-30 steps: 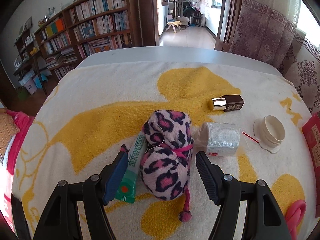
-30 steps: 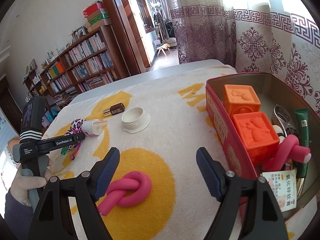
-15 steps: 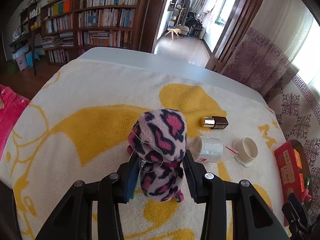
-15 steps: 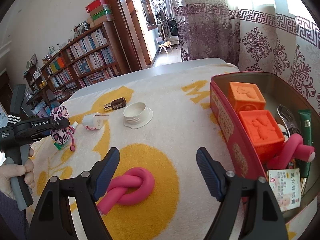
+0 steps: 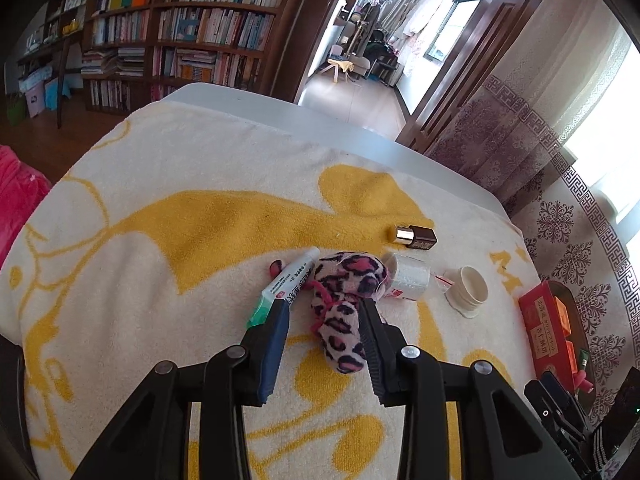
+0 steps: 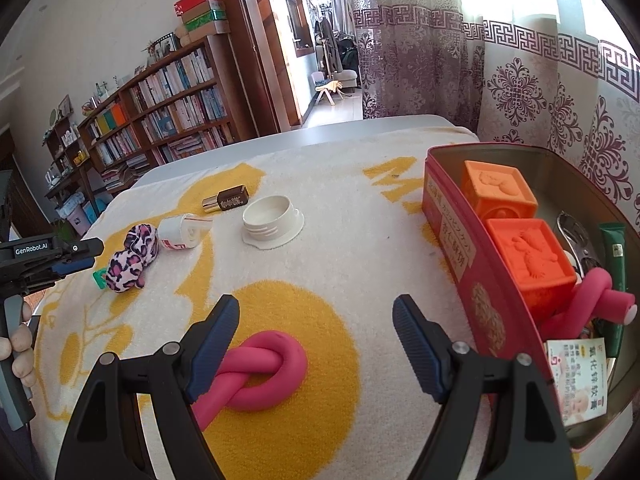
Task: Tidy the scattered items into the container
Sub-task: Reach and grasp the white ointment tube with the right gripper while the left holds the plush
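Note:
A leopard-print plush point(image 5: 344, 300) lies on the yellow-and-white towel point(image 5: 160, 240) beside a white-and-green tube point(image 5: 290, 280). My left gripper point(image 5: 324, 312) hovers over the plush with its jaws narrow. The near lobe shows between them, with a strip of towel between it and the left pad. In the right wrist view the plush point(image 6: 130, 256) rests just past the left gripper's point(image 6: 98, 252) tips. My right gripper point(image 6: 316, 312) stands open above a knotted pink foam roller point(image 6: 260, 372). The red tin point(image 6: 452, 240) at the right holds orange blocks, a pink roller, a green tube and a card.
Beyond the plush lie a brown bottle with a gold cap point(image 5: 416, 236), a white roll in a clear bag point(image 5: 408, 276) and a white round lid point(image 5: 470, 288). A person's hand point(image 6: 18, 344) grips the left handle. Bookshelves and curtains stand past the table.
The left jaws closed on the plush and raised it. It has since left the pads and lies on the towel by the tube, and the gripper has drawn back. The right gripper has kept still.

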Tool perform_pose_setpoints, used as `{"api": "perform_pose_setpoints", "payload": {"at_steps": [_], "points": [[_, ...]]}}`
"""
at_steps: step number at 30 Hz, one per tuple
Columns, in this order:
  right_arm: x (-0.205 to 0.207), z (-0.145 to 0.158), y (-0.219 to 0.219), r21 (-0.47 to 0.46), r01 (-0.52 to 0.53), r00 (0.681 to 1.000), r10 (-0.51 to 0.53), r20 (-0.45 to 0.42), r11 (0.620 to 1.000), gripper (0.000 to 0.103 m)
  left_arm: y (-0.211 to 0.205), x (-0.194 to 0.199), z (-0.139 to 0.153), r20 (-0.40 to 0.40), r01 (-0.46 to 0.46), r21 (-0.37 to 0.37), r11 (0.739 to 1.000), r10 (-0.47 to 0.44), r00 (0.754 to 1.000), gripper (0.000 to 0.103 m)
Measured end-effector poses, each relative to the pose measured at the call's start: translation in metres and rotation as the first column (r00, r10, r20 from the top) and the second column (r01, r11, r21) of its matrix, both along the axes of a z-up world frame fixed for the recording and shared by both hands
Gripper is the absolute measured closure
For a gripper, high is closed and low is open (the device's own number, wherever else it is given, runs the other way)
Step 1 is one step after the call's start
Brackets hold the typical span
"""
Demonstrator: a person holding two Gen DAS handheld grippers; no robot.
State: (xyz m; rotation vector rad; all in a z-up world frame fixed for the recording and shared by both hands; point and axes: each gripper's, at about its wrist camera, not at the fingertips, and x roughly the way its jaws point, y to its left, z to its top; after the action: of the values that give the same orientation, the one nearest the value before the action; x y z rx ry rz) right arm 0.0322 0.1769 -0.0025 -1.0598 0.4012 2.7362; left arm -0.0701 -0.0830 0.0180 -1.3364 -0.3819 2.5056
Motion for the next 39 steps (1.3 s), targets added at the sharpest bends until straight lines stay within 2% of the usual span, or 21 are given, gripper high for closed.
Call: {"api": "perform_pose_setpoints", "payload": {"at_steps": [1, 10, 18, 21, 22, 25, 32, 36, 39], "points": [[0.0, 0.0, 0.001, -0.004, 0.005, 1.0, -0.005, -0.001, 1.0, 0.021, 0.002, 0.0, -0.002, 0.003, 0.002, -0.001, 1.0, -0.002, 1.0, 0.053], [0.001, 0.001, 0.002, -0.008, 0.004, 1.0, -0.004, 0.001, 1.0, 0.021, 0.043, -0.013, -0.025, 0.047, 0.104, -0.106, 0.989, -0.099, 0.994, 0.053], [0.002, 0.003, -0.004, -0.005, -0.018, 1.0, 0.018, -0.005, 1.0, 0.021, 0.062, -0.033, -0.038, 0.042, 0.083, -0.178, 0.981, -0.076, 0.996, 0.053], [0.002, 0.003, -0.006, 0.002, -0.024, 1.0, 0.024, -0.004, 1.0, 0.021, 0.06, -0.03, -0.037, 0.041, 0.08, -0.168, 0.982, -0.074, 0.996, 0.055], [0.002, 0.003, -0.006, 0.004, -0.025, 1.0, 0.025, -0.004, 1.0, 0.021, 0.057, -0.029, -0.036, 0.046, 0.078, -0.159, 0.984, -0.071, 0.996, 0.06], [0.002, 0.003, -0.007, 0.009, -0.025, 1.0, 0.025, -0.006, 1.0, 0.021, 0.046, -0.021, -0.026, 0.055, 0.065, -0.083, 0.994, -0.06, 0.997, 0.063], [0.001, 0.002, -0.005, 0.002, -0.018, 1.0, 0.018, -0.008, 1.0, 0.021, 0.011, 0.013, 0.03, -0.088, 0.027, 0.029, 0.999, -0.024, 0.996, 0.063], [0.003, 0.004, -0.005, 0.003, -0.021, 0.999, 0.021, -0.024, 1.0, 0.021, -0.017, 0.018, 0.048, -0.154, -0.06, 0.027, 0.998, 0.064, 0.986, 0.063], [0.001, 0.006, -0.006, -0.002, -0.02, 1.0, 0.02, -0.015, 1.0, 0.021, -0.038, 0.018, 0.045, -0.153, -0.105, 0.017, 0.994, 0.106, 0.982, 0.063]]}}
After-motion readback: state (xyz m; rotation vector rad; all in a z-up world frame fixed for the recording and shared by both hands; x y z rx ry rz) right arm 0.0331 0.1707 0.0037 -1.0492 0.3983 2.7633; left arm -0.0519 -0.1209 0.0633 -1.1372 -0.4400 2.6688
